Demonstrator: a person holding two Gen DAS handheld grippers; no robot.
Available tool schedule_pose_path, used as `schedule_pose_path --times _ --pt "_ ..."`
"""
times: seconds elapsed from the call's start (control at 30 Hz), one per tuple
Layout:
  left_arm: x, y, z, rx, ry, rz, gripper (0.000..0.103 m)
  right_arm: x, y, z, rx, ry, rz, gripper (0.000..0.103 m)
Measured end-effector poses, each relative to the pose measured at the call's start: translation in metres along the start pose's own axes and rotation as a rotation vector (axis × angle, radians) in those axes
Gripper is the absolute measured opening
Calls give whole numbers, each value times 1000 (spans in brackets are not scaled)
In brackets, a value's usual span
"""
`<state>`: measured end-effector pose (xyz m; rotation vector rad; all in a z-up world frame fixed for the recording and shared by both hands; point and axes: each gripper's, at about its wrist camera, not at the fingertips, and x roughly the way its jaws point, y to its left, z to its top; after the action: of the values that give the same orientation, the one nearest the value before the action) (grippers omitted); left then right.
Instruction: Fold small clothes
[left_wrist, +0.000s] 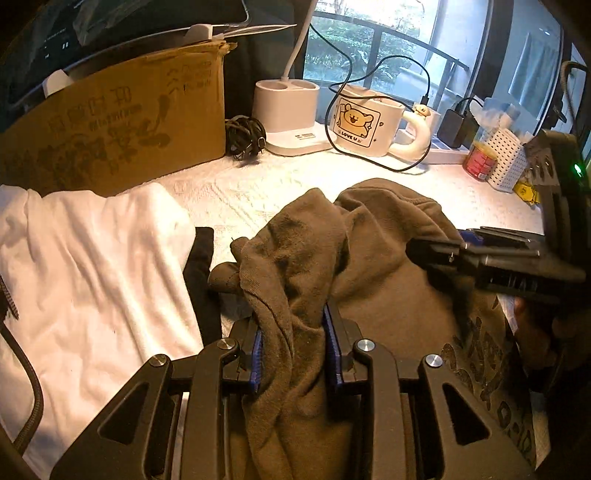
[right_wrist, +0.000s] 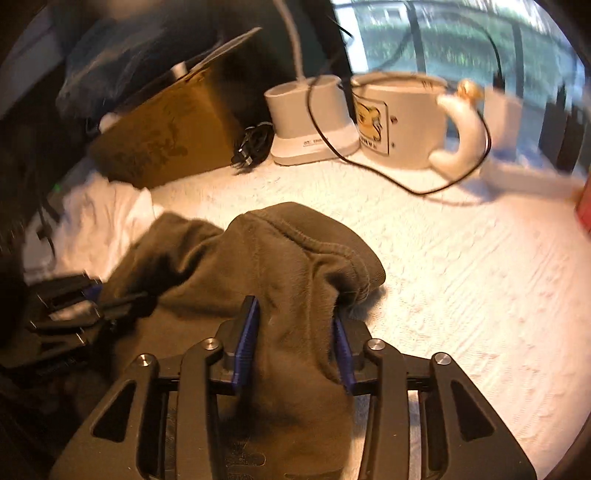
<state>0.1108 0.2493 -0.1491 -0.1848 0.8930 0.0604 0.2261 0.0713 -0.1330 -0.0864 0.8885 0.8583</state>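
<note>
1. Nearest in the left wrist view, the left gripper (left_wrist: 293, 350) pinches a bunched fold of an olive-brown sweatshirt (left_wrist: 369, 266); both blue pads press into the cloth, which rises in a ridge between them.
2. Nearest in the right wrist view, the right gripper (right_wrist: 295, 343) straddles another fold of the same sweatshirt (right_wrist: 280, 258). The left pad touches the cloth, and the fold fills the gap between the jaws. Whether the right pad presses on it cannot be told, so the grip cannot be judged; this view is blurred.
3. Only the left wrist view shows dark printed lettering (left_wrist: 491, 376) on the garment, near right, and the right gripper (left_wrist: 439, 258) lying sideways over the cloth.
4. Only the left wrist view shows clearly a white garment (left_wrist: 92, 266) spread to the left, with a black cloth strip (left_wrist: 201, 280) between it and the sweatshirt.
5. The sweatshirt lies heaped on a white textured table cover (right_wrist: 461, 288), whose wide bare stretch to the right appears chiefly in the right wrist view.
6. Farther back stand a cardboard box (left_wrist: 122, 125) at left, a coiled black cable (left_wrist: 245, 136), a white lamp base (left_wrist: 288, 114), and a white mug with a bear picture (left_wrist: 364, 123).
7. Farthest right, seen sharply only in the left view, are a red can (left_wrist: 480, 160) and a white perforated basket (left_wrist: 508, 158), before a window (left_wrist: 369, 40).
</note>
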Motion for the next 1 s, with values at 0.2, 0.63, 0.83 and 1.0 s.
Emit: schedule_pose_path --times 0.2,0.63,0.83,1.0 --pt "1 0 3 13 7 19 30 7 -27 22 119 1 81 55" --pt "-8 -2 -1 52 -22 133 35 3 -29 23 -18 -50 -242 52" --pt "-23 -1 -7 40 -44 155 35 -16 -22 14 -35 -56 -285 52" --pt "-36 2 -12 18 -67 173 35 -30 -14 4 -47 -68 -314 52"
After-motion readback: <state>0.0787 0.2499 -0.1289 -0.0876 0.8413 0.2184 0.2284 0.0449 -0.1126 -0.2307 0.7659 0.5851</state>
